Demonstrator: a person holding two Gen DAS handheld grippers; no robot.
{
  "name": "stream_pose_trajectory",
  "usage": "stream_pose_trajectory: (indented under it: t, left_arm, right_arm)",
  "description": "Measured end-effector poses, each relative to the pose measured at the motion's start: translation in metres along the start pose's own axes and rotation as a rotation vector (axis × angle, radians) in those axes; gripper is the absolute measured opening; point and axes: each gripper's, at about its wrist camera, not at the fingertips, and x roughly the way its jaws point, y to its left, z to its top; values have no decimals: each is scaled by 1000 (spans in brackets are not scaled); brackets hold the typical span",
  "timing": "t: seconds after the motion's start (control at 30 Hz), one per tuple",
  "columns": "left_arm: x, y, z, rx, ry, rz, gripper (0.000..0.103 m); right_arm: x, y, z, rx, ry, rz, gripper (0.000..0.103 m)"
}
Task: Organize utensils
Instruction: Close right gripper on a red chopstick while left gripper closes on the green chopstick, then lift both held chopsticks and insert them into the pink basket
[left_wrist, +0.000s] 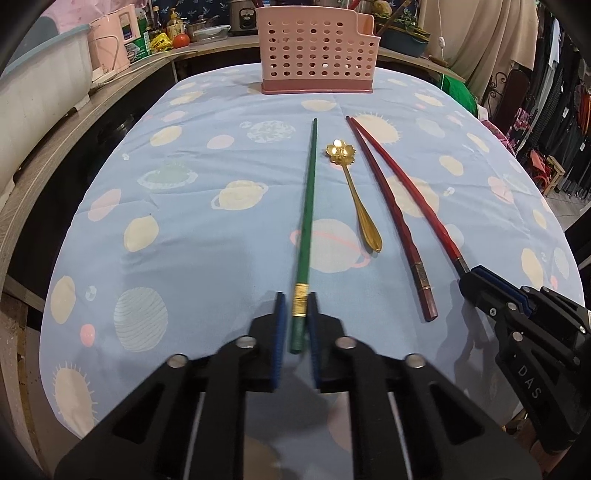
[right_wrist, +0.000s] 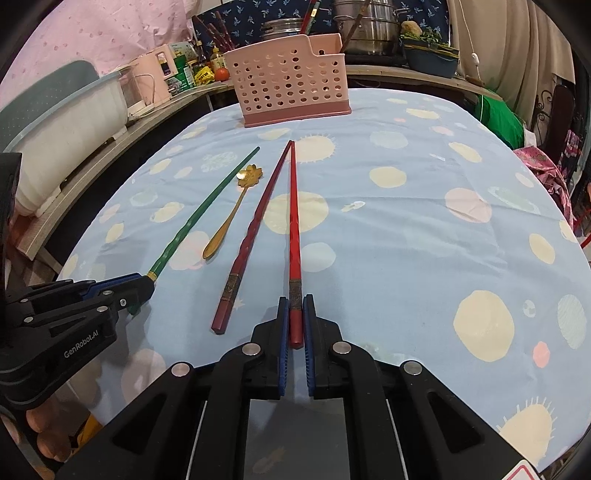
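Chopsticks are clamped at their butt ends on a planet-print tablecloth (left_wrist: 192, 229).

The green chopstick (left_wrist: 307, 206) is gripped by the left gripper (left_wrist: 296, 300), a bright red chopstick (right_wrist: 294, 236) by the right gripper (right_wrist: 294, 301). Between them, a gold flower-bowl spoon (left_wrist: 354, 192) and a dark red chopstick (left_wrist: 391, 214) are left lying flat; a pink perforated utensil caddy (left_wrist: 314, 48) is stood at the far edge.

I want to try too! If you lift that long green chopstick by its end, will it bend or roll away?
The green chopstick looks stiff and straight, so it probably won't bend. The left gripper pinches only its thick end, so the long front may dip or swing. Its twisted, ridged shaft may roll less than a smooth one, but it looks glossy and could slip between the fingers.
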Motion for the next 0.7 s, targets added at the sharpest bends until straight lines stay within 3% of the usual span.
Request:
stream_pose_trajectory:
  t: [0.33, 0.7]
  left_arm:
    - [-10, 2, 5, -16, 12, -18, 7]
    - [-55, 12, 35, -52, -58, -73, 7]
  right_arm:
    - [-16, -8, 4, 37, -5, 8, 7]
    - [-66, -18, 42, 71, -130, 17, 7]
